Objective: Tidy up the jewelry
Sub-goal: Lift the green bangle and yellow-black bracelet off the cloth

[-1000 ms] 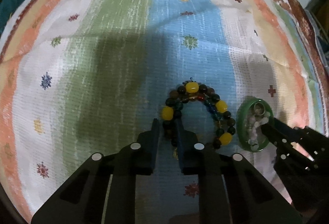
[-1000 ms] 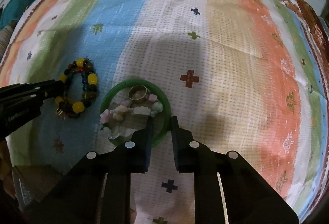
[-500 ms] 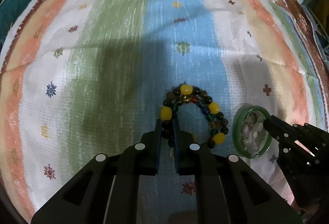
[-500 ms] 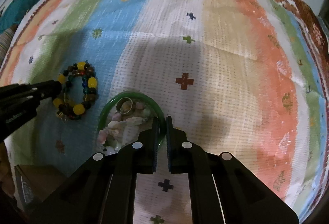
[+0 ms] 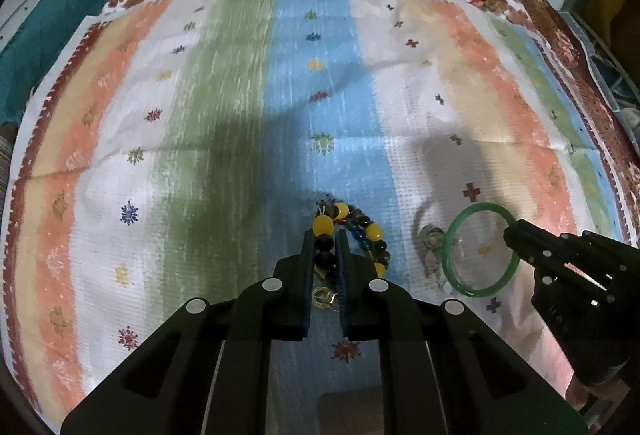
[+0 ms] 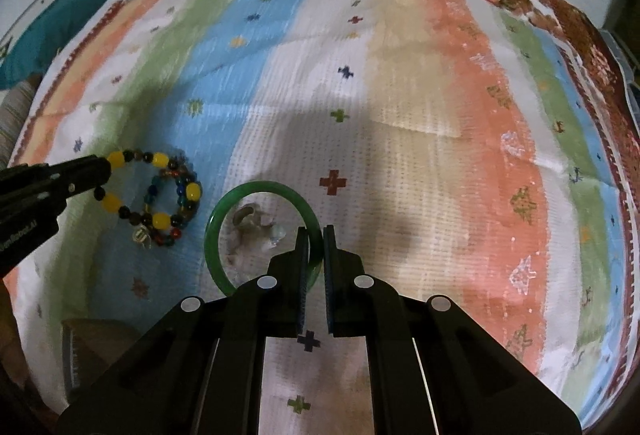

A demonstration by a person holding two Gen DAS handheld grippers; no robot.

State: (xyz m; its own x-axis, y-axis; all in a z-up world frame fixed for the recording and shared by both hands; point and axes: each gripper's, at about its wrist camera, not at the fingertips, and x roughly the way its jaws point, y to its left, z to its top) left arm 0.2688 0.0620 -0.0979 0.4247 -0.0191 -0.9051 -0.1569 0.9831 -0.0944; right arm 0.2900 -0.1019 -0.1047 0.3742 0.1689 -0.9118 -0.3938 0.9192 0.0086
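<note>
L gripper [image 5: 324, 235] pinched tight on bead bracelet [image 5: 352, 231], beads hang w/ rest of loop to its right. R gripper [image 6: 315, 235] clamped on green bangle [image 6: 224, 227], ring sticks out left, over pale small bits [image 6: 256, 225] on striped cloth [image 6: 400, 95]. Both lifted, I think. Bangle just right of beads, not touching.

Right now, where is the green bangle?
The green bangle is pinched in the right gripper, beside the beaded bracelet on the striped cloth.
</note>
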